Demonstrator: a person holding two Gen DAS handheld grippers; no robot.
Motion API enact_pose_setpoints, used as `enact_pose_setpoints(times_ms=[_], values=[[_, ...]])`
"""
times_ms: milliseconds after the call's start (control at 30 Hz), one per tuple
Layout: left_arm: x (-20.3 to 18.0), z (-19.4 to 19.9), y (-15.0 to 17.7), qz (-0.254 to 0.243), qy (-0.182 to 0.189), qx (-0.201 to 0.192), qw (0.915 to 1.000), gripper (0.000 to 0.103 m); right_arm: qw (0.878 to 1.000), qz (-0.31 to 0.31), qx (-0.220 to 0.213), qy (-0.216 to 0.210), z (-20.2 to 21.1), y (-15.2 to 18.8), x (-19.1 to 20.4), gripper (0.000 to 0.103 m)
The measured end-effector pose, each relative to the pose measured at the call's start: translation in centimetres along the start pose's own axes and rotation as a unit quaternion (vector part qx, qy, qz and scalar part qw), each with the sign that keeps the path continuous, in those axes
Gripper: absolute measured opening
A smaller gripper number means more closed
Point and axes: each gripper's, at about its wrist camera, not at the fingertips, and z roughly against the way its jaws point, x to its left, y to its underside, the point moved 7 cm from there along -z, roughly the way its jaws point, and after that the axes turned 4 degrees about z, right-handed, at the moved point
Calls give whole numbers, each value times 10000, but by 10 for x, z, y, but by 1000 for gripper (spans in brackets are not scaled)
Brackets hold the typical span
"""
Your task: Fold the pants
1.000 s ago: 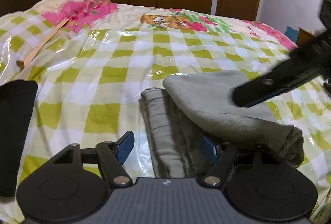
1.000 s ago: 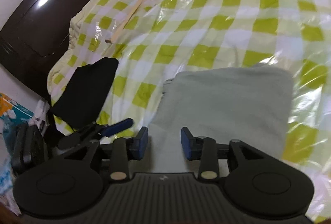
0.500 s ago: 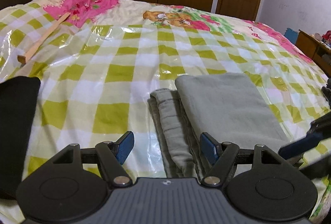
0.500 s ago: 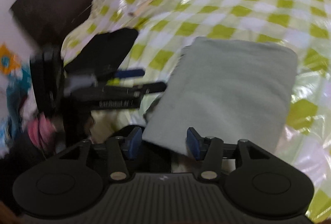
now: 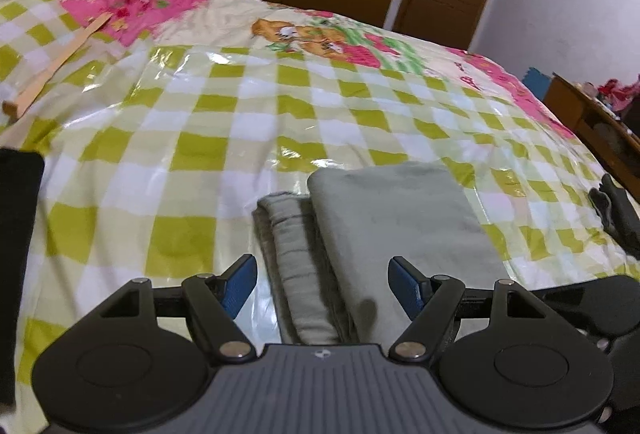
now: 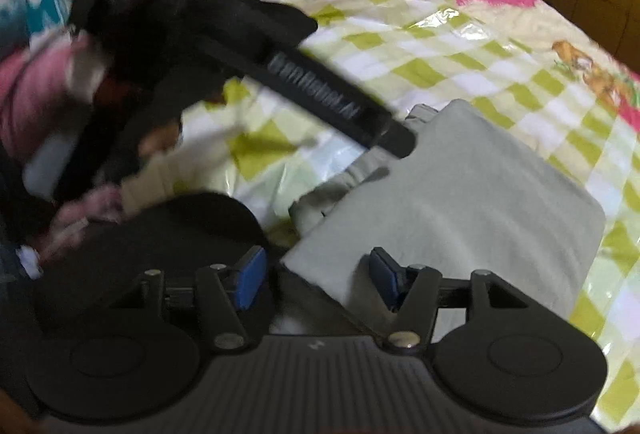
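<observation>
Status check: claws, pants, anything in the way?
Both claws open, empty: left claw, right claw. Grey pants folded in a stack on the checked bed cover. Black cloth and wooden stick lie off left, clear of pants.

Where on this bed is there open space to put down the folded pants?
The widest bare stretch is the checked cover between the folded pants, the wooden stick and the pink patch. A narrower strip lies between the pants and the black cloth. Crowded: the near edge, with both open grippers.
</observation>
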Motion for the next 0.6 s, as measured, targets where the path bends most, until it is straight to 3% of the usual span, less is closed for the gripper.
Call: enact_pose_setpoints(times_ms=[100, 167, 267, 400, 600], values=[[-2, -4, 0, -98, 56, 53, 9999, 84, 9998, 39, 91, 160, -4, 5, -4, 45], [-3, -9, 2, -180, 103, 182, 9996, 83, 9997, -151, 126, 132, -5, 4, -12, 21], [-7, -11, 2, -368, 193, 261, 9988, 83, 9984, -564, 37, -22, 2, 0, -23, 10], [-7, -16, -7, -456, 166, 273, 9985, 83, 9930, -1138, -215, -253, 18, -8, -35, 7], [-11, -41, -19, 53, 827, 678, 9943, 82, 9880, -1410, -525, -344, 45, -14, -42, 7]])
